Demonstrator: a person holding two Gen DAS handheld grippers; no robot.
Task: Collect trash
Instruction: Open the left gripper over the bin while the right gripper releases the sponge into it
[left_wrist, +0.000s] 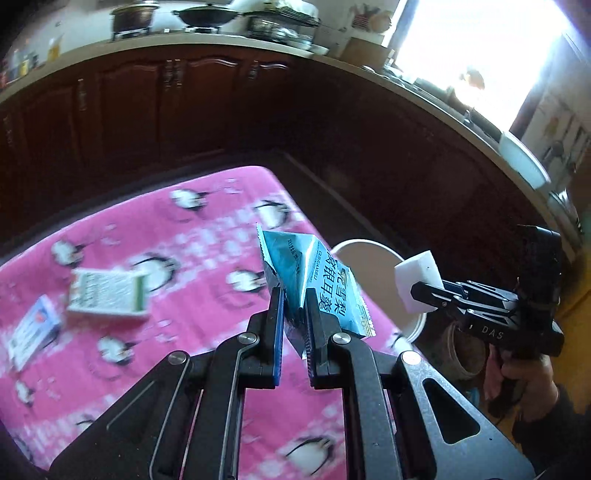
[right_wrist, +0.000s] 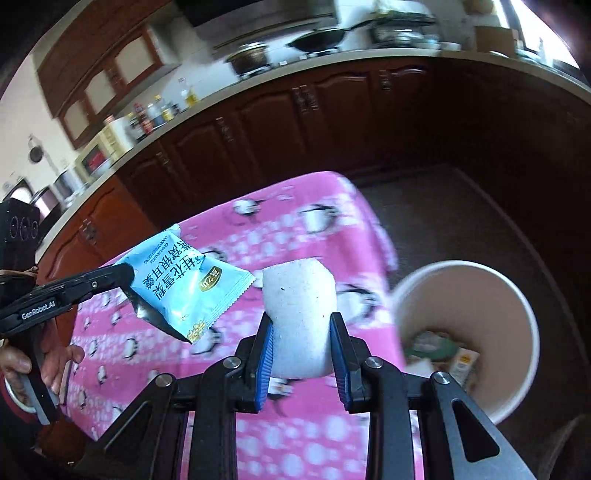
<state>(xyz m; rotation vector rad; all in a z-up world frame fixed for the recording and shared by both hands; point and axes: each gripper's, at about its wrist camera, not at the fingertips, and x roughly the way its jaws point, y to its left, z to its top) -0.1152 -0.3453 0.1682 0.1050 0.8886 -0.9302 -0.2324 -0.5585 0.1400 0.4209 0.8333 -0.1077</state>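
Left jaws: your left gripper (left_wrist: 293, 314) is clamping its jaws on the lower edge of the blue snack wrapper (left_wrist: 314, 277), so the crumpled packet is standing up and fanning out above the pads.
Right jaws: your right gripper (right_wrist: 301, 332) is squeezing the white foam block (right_wrist: 299, 314) across its lower half; it is bulging slightly between the blue pads.
Carry: you are holding both pieces up off the pink penguin cloth (left_wrist: 147, 229) that is covering the bench, which looks like a carry toward the bin.
Bin: the white paper bucket (right_wrist: 476, 277) is standing just off the bench's edge, below and to the right of the foam, with scraps already lying inside.
Left behind: a green-and-white box (left_wrist: 107, 293) and a small blue-and-white box (left_wrist: 31, 332) are lying on the cloth, apparently waiting for a later pass.
Next: you are probably needing to bring each load over the rim before letting go.
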